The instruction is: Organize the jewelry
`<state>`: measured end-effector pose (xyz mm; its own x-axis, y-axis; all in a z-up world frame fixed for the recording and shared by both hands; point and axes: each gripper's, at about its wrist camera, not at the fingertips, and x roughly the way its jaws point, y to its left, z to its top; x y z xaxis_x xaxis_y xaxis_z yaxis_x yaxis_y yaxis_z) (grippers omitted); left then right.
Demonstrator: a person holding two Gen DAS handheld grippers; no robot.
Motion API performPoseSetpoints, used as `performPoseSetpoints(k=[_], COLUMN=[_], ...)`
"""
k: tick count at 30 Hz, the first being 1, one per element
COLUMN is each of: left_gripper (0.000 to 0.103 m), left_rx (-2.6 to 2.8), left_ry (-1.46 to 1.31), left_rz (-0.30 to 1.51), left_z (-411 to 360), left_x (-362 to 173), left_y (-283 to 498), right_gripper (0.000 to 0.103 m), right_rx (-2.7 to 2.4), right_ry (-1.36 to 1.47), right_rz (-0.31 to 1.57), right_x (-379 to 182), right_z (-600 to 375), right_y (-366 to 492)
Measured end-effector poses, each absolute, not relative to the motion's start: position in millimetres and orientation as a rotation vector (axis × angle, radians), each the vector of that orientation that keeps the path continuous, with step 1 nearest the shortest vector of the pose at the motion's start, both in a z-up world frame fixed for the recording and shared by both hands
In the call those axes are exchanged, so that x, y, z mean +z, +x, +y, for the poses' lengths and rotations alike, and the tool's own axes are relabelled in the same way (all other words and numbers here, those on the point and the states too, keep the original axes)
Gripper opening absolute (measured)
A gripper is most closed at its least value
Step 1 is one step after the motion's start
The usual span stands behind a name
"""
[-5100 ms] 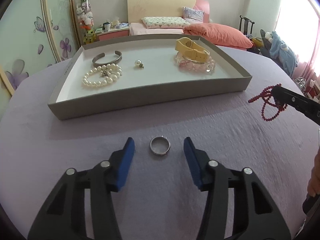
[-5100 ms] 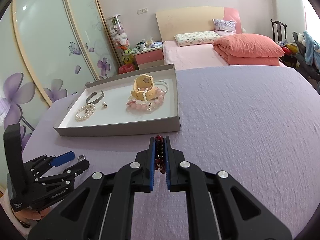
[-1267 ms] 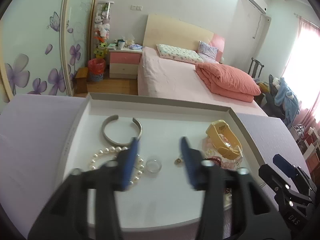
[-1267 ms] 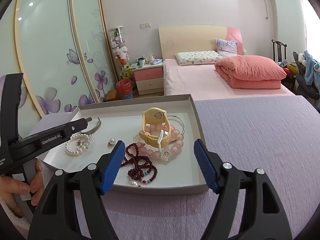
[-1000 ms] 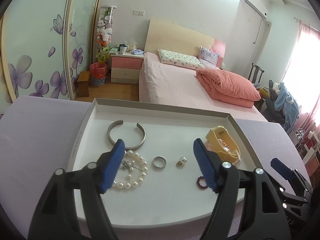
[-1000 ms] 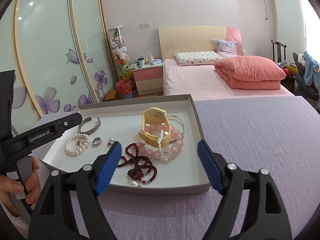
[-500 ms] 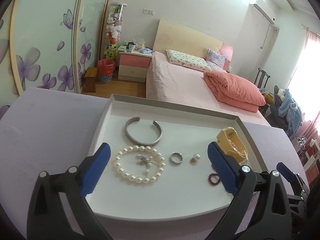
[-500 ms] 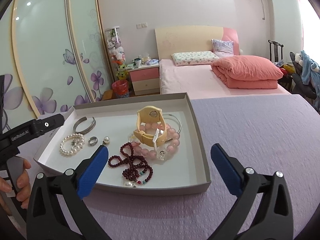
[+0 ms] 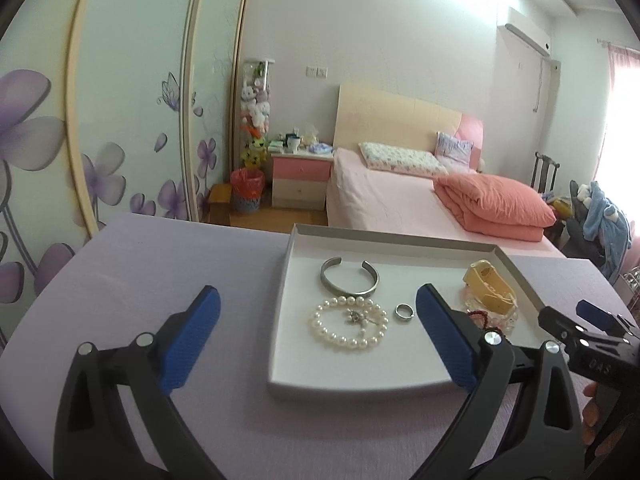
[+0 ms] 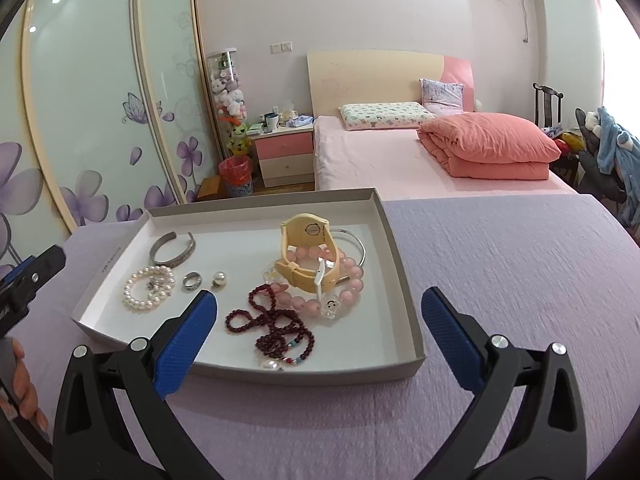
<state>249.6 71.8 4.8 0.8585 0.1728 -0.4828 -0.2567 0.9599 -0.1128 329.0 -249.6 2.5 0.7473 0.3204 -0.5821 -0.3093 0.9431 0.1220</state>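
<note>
My right gripper (image 10: 319,334) hangs with its jaws spread wide and nothing between them, low over the purple-covered counter (image 10: 520,280). Just ahead of it sits the grey tray (image 10: 404,292), its near wall between my blue fingertips (image 10: 188,332). Closest inside, slightly left of centre, lies the dark red bead strand (image 10: 272,330); just beyond it the pink bead bracelet (image 10: 348,280) rests under the yellow watch (image 10: 304,256), with a thin silver bangle (image 10: 358,242) at the back. Farther left are the pearl earring (image 10: 219,278), the silver ring (image 10: 191,281), the pearl bracelet (image 10: 149,288) and, behind them, the open silver cuff (image 10: 173,249). My left gripper (image 9: 318,336) is also wide open and empty, held over the counter with the tray's near-left corner (image 9: 276,384) between its fingers; the pearl bracelet (image 9: 348,328) and ring (image 9: 403,312) lie ahead and to its right, the cuff (image 9: 349,280) beyond. Past the counter stands the pink bed (image 10: 380,156).
</note>
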Motion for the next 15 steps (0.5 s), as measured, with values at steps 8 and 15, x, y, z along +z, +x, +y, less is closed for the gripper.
performPoseSetpoints(k=[8,15], left_gripper=[0.096,0.096], left_rx=[0.135,0.092], left_ry=[-0.197,-0.155], left_rz=[0.495,0.470], left_z=[62,52], left_x=[8,13], left_y=[217,194], right_gripper=[0.101,0.101], right_rx=[0.365,0.376], right_ry=[-0.044,-0.039], right_rz=[0.628,0.600], right_x=[7,13], right_z=[-239,-243], right_y=[297,269])
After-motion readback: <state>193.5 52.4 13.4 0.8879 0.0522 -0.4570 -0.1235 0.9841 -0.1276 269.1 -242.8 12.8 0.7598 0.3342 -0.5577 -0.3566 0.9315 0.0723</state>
